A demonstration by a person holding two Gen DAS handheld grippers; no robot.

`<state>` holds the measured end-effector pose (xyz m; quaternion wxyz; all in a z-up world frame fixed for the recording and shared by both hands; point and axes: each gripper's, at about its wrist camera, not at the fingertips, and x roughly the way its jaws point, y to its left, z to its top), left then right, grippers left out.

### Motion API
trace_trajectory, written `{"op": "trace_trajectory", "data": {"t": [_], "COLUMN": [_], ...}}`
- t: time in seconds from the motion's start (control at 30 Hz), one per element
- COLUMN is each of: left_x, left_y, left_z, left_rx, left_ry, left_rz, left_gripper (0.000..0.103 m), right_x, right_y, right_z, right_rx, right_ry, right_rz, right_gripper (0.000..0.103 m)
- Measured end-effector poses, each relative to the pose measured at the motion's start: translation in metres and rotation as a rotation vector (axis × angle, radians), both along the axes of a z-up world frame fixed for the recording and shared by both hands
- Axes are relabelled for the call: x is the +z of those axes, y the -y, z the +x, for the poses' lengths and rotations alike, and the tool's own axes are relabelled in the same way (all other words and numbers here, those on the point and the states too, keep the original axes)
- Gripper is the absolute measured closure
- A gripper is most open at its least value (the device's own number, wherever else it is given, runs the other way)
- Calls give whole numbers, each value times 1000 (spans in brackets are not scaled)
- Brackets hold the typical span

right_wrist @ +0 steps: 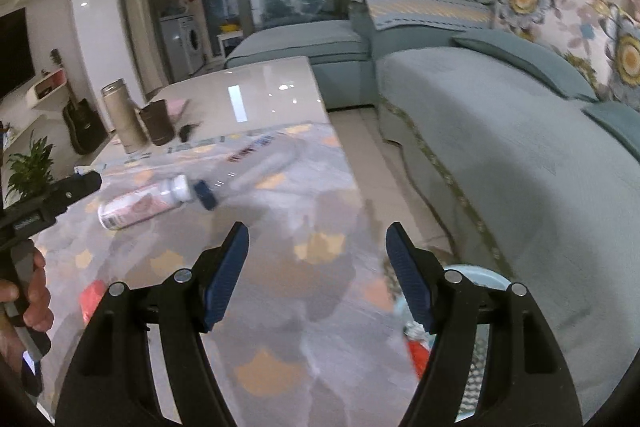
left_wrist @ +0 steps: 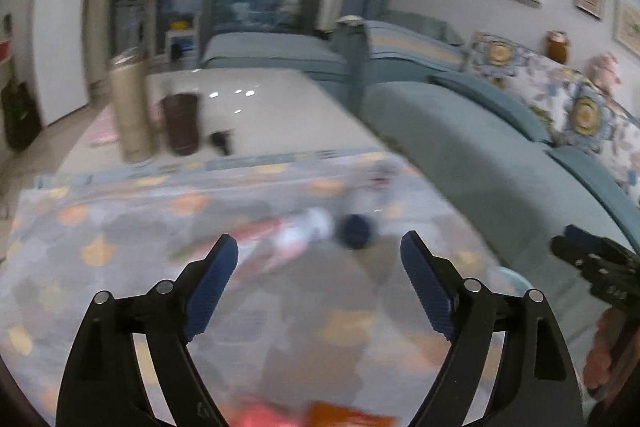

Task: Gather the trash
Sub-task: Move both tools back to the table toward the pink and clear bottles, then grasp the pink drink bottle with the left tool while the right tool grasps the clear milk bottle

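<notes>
A pink and white bottle lies on its side on the patterned tablecloth; it shows blurred in the left wrist view. A clear plastic bottle with a dark blue cap lies beside it, cap blurred in the left wrist view. My left gripper is open and empty, just short of the bottles. My right gripper is open and empty over the cloth. A light blue bin with trash inside stands below the table's right edge. A red wrapper lies on the cloth.
A tall metal flask, a brown cup and a small dark object stand on the bare tabletop behind. A blue sofa runs along the right. Red and orange wrappers lie near the left gripper's base.
</notes>
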<state>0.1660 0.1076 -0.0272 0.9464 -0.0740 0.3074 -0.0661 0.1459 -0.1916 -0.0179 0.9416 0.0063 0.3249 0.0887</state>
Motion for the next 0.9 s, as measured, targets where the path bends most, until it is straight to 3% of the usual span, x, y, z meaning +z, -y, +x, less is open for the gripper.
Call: {"op": "trace_trajectory", "data": {"t": [0.1,0.23,0.53,0.73,0.83,0.9], "left_x": [-10,-22,-62,-68,-72,-77], "left_y": [-33,-52,-39,-28,-16,-5], "left_z": [14,39,74,64,58,58], "left_rx": [34,-15,-201,-235,-260,-253], "left_ry": [-28,-62,-187,-288,-368,-395], "left_rz": [-11,10,111,59,3,7], "left_gripper": [21,21,22,41,47,50], "right_x": [-7,-19,-40,-50,-54,-57], "right_y": [-27,-60,-94,-107,-111,-114], "right_z": [17,40,78,95,99,106], "right_rx": [21,60,74,81,73,62], "right_ry": [-7,-44,-81,-89,-95,-101], "right_rz": [-3,34,61,49,40,38], "right_gripper": [36,36,36,36,36,36]}}
